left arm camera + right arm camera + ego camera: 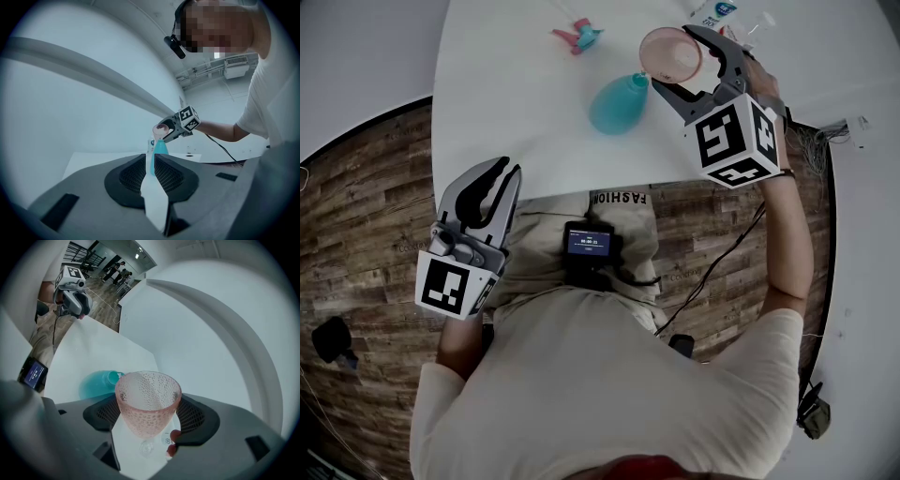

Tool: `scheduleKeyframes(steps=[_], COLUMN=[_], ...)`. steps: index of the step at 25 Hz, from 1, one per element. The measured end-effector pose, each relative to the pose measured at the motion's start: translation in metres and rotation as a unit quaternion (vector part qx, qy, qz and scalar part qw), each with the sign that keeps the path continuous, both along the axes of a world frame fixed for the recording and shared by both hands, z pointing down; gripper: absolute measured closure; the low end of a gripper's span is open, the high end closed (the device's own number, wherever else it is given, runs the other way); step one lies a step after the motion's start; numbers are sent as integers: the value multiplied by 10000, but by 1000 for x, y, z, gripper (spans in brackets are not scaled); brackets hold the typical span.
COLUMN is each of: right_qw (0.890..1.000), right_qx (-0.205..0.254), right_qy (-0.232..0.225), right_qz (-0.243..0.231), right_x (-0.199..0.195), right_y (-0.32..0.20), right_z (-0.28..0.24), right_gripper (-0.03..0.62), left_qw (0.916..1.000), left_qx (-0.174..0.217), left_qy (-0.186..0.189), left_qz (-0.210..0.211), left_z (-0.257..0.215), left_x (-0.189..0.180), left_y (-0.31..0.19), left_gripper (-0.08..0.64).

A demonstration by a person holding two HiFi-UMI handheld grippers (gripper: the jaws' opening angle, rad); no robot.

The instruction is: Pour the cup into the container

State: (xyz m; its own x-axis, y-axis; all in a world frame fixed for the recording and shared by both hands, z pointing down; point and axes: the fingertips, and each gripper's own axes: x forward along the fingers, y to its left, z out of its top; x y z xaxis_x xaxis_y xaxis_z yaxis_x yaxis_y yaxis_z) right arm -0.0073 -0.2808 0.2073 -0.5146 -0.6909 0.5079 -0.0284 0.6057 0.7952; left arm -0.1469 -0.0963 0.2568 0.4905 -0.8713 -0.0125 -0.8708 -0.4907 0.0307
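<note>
Right gripper (675,62) clamps a pink dimpled cup (147,399), raised and tilted just beside the teal container (617,103) on the white table (511,112); left gripper (494,176), jaws nearly together and empty, hovers at the table's near edge.

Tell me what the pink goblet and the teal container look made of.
The pink goblet looks like glass or clear plastic: translucent, with a dimpled surface that light passes through. The teal container is probably plastic: smooth, evenly coloured, no sharp glare. Neither is certain.
</note>
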Motion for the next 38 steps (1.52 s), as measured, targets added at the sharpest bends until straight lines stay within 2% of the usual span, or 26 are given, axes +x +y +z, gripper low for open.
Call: scheduleKeyframes(steps=[38], right_qw=[9995], right_qx=[299], right_qy=[126], right_qz=[2], right_x=[2], right_y=[0], right_z=[-13], right_gripper=[219], left_qw=[10000], left_qx=[-16], left_qy=[14], left_qz=[-45], left_z=[2], left_x=[-3], left_y=[1], left_gripper=[503])
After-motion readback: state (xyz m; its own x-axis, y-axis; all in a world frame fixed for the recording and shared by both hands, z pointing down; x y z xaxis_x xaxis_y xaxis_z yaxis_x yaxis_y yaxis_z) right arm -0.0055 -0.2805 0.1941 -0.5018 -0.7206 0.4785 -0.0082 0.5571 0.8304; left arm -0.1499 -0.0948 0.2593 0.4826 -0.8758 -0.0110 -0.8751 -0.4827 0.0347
